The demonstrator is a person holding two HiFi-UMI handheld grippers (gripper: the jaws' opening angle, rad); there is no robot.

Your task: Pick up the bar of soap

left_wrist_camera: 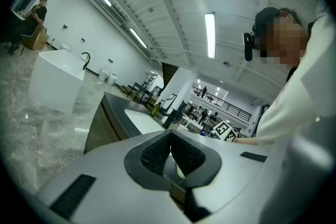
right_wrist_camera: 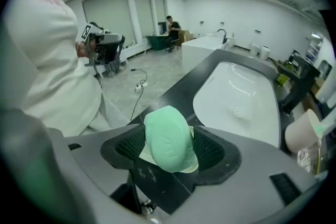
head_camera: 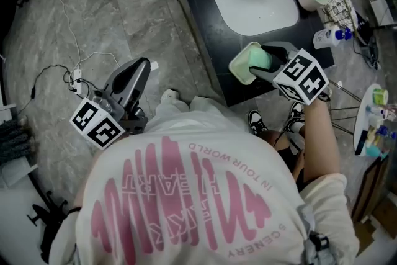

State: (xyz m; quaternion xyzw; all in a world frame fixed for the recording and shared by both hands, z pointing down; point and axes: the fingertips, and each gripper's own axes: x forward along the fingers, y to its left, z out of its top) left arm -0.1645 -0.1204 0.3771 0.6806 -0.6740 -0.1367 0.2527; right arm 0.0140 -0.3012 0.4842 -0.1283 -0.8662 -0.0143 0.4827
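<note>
The soap (right_wrist_camera: pixel 167 139) covers most of the dish (right_wrist_camera: pixel 193 166) under it; whether the two touch cannot be told. In the head view the top edge cuts off the sink (head_camera: pixel 267 9), and the items (head_camera: pixel 379 96) on the right tray (head_camera: pixel 360 133) are too small to tell.

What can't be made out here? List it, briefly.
- Soap underside, right gripper view: its own bulk and the fingers hide whether it clears the dish.
- Bottle label, head view: too small.
- Sink, head view: cut off by the top edge.
</note>
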